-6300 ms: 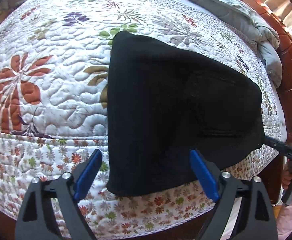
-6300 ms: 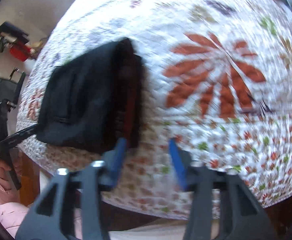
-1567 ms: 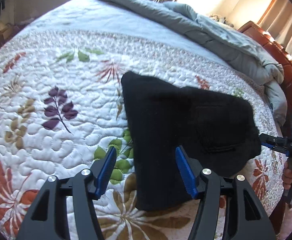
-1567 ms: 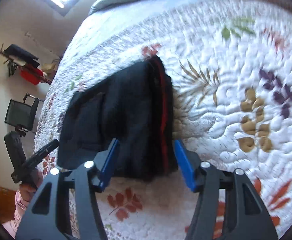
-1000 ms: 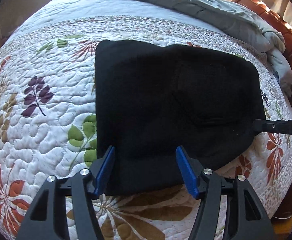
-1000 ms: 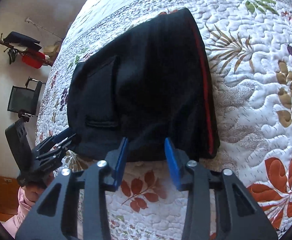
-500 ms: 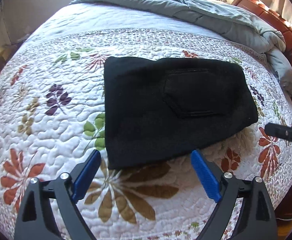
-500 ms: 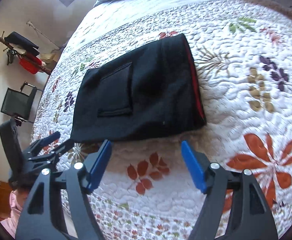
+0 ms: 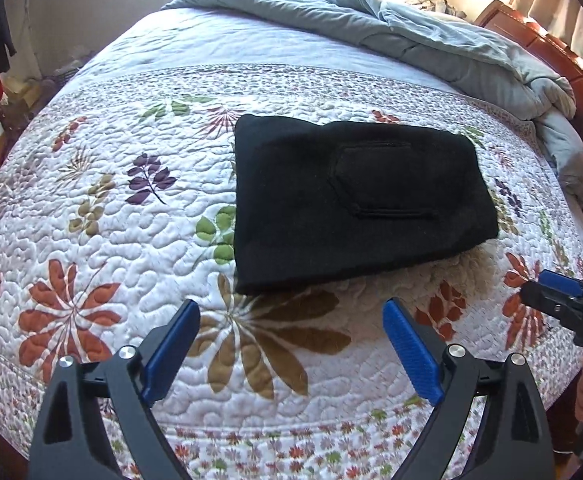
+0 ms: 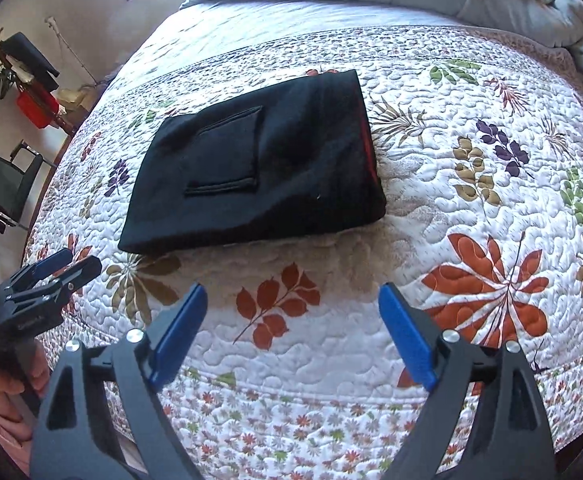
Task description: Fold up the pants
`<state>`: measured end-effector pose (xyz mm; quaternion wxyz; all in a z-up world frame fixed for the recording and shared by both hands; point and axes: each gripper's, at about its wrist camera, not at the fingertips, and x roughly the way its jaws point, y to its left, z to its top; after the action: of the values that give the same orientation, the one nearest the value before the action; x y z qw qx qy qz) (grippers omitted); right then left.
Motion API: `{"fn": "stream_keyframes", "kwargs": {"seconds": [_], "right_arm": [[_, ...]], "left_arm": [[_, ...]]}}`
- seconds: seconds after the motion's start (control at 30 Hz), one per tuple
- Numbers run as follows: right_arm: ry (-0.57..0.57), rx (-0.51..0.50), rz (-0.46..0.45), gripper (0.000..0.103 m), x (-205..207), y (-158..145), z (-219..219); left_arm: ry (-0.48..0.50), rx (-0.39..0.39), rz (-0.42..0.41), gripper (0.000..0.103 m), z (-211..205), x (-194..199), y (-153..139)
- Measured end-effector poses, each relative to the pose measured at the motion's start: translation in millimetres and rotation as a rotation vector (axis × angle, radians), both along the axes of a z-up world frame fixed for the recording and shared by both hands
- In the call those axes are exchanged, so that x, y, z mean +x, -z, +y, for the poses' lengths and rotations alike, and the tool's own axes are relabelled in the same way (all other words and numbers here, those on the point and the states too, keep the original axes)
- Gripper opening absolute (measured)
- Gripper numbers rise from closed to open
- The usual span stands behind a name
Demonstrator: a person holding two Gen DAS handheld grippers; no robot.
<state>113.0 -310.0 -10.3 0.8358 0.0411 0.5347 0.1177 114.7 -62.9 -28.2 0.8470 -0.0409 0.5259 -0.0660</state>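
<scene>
Pants (image 9: 355, 200), black and folded into a compact, roughly rectangular bundle, lie flat on the bed's floral quilt (image 9: 131, 208), with a patch pocket (image 9: 379, 178) facing up on the top layer. In the right wrist view the same bundle (image 10: 259, 160) shows a thin red stripe (image 10: 367, 140) running along its 3 o'clock edge, and its pocket (image 10: 227, 152) sits toward 10 o'clock of the bundle's middle. Nothing touches the fabric. The left claw (image 9: 291, 356) hovers at 6 o'clock of the bundle, apart from it, released, its two blue pads spread wide over a brown leaf print and gripping nothing. The right claw (image 10: 291, 336) likewise hangs at 6 o'clock of the bundle in its own view, released, pads wide apart over a red leaf print, holding nothing. Each claw appears in the other's camera: the right one (image 9: 563, 300) at 3 o'clock of the left view, the left one (image 10: 47, 280) at 9 o'clock of the right view, both near the bed's edge. Farther out, a rumpled grey comforter (image 9: 411, 36) is bunched across the bed at 12 o'clock, a wooden bed frame (image 9: 563, 64) rises at 2 o'clock, and a black chair (image 10: 7, 184) stands by the wall at 9 o'clock in the right view.
</scene>
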Motion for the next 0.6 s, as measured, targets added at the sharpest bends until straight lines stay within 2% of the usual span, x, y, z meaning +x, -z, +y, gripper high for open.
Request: {"fn": "stream_keyframes", "kwargs": {"seconds": [0.6], "right_arm": [[0.020,0.007,0.002,0.091,-19.8,-4.9,13.5]], "left_arm": [[-0.016,0.048,-0.003,0.093,2.2,-22.8,-11.7]]}}
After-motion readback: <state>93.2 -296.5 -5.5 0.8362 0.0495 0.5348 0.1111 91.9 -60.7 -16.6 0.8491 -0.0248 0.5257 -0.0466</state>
